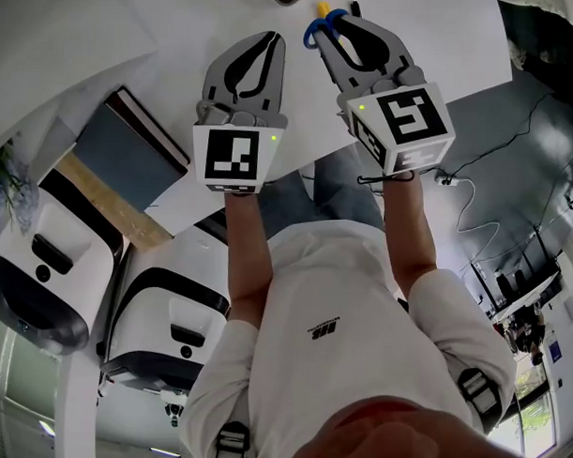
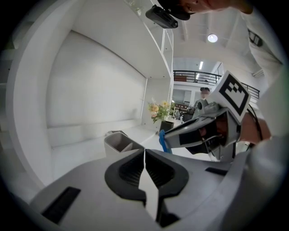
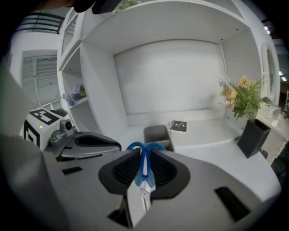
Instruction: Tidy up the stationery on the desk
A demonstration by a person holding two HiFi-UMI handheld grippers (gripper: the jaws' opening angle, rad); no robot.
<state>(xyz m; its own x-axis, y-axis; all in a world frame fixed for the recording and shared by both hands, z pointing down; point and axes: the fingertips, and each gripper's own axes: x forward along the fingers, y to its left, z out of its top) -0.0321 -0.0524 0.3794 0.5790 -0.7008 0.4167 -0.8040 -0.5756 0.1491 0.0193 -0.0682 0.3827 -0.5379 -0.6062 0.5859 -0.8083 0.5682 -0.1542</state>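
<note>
From where I sit, the grey organiser box point(image 3: 158, 134) on the white desk point(image 3: 212, 135) is my anchor. The right gripper point(image 3: 144, 155) is clamped on a pair of blue-handled scissors point(image 3: 145, 173), its pads pressing both sides of the handles. The two blue loops poke out past the fingertips and the blades run back toward the camera. In the right gripper view the scissors hang on the near side of the box, clear of the desk, and the loops overlap the box's front rim. In the head view the same scissors point(image 1: 314, 32) show as a blue curl at the tip of the right gripper point(image 1: 340, 26).

The left gripper point(image 2: 144, 151) has its jaws pressed together with nothing between them. It hangs on the near side of the box point(image 2: 118, 141), which stands just past its tips and a little left. The head view shows the left gripper point(image 1: 273, 41) alongside the right one, close but apart.

A black spiral notebook point(image 3: 179, 126) lies flat just right of the box, toward the back wall. Well to the right of the box stands a black vase point(image 3: 252, 137) of flowers point(image 3: 241, 97) (yellow and orange blooms, as far as I can make out).
</note>
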